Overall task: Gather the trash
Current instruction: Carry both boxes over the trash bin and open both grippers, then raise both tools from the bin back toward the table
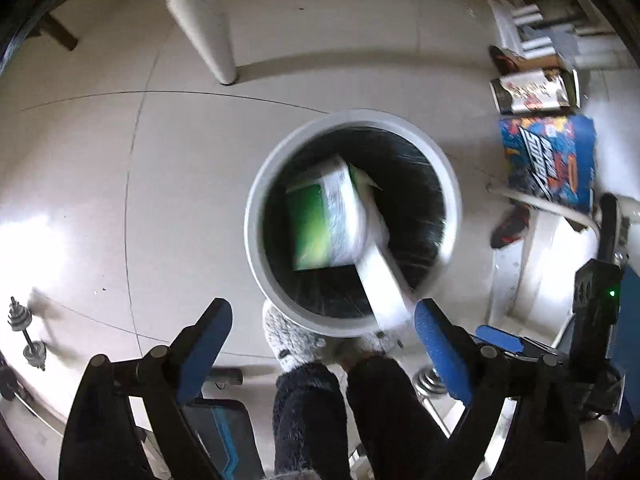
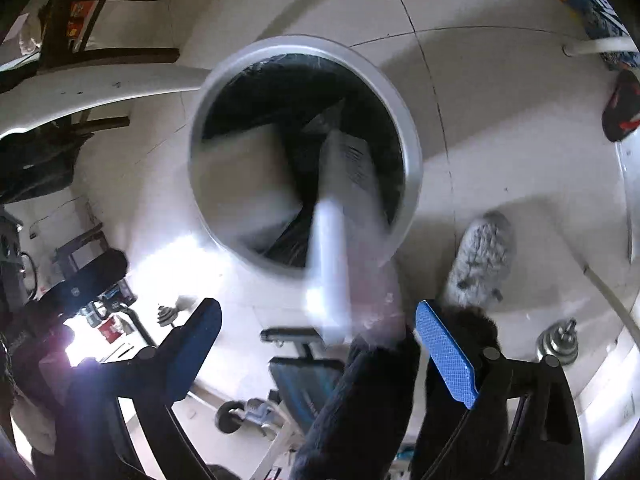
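While both wrist cameras look straight down at the pale tiled floor (image 1: 120, 200), the round white-rimmed trash bin with a black liner (image 1: 256, 216) sits directly below both grippers. In the left wrist view, the left gripper (image 1: 322, 322) hangs above the near rim of the bin with its blue-padded jaws spread wide apart and nothing between them. A green-and-white cardboard box (image 1: 320, 220) lies inside the bin, blurred by motion. A long white flat piece (image 1: 380, 276), also blurred, crosses the near rim of the bin at a tilt, its upper end against the box; whether it is joined to the box cannot be told.

In the right wrist view, the right gripper (image 2: 318, 322) hangs above the near rim of the same bin (image 2: 412, 152), jaws likewise spread wide and empty. The white flat piece (image 2: 328, 272) appears as a blurred streak that runs from inside the bin over the rim towards the camera. It touches neither blue pad.

The person's grey fluffy slipper (image 2: 480, 260) stands on the floor just beside the bin, with dark fuzzy trouser legs (image 1: 312, 412) below the grippers. A blue printed carton (image 1: 548, 160) and a striped printed bag (image 1: 532, 90) lie on the floor well apart from the bin. A white table leg (image 1: 200, 12) stands beyond the bin, and a small dumbbell (image 1: 26, 336) lies at the left edge.
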{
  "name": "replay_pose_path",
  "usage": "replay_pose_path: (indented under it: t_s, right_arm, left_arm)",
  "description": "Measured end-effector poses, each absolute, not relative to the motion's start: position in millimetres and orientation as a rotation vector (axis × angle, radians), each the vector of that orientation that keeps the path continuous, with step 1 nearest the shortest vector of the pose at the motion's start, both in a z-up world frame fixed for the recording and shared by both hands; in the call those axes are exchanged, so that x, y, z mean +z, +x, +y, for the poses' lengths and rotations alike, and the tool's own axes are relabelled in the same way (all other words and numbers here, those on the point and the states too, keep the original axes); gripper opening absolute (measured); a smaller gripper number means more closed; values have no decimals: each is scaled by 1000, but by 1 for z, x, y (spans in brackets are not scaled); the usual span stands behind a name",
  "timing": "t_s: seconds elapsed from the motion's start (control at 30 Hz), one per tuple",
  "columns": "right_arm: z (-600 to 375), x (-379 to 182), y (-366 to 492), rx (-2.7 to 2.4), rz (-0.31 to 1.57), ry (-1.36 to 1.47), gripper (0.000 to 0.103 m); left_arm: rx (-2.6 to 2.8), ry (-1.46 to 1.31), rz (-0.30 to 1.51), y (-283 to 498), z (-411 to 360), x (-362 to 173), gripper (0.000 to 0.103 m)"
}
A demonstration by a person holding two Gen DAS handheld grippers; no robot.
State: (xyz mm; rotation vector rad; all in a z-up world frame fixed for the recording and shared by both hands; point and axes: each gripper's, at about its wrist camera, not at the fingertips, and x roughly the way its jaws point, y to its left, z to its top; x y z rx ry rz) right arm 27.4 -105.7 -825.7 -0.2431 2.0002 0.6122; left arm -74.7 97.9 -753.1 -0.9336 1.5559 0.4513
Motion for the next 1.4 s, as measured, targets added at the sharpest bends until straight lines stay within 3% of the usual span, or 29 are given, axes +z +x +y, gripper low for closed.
replay_pose_path:
  t_s: [0.27,0.67,1.17,1.4]
  right_arm:
    - [-92,-790,29,511,1758,-501,99]
    - [-91,-677,33,532,1663,-554,99]
    - [-81,-470,1,605,1621,-564,99]
    - [-75,-374,17,604,1586,-412,99]
  left_arm:
    - [620,-685,1518,-85,85,-706,93]
    - [625,-638,1508,-90,74,-605,93]
    - [641,-663,1433,-136,64,-437,93]
    - [679,-631,1324,-133,76,-356,93]
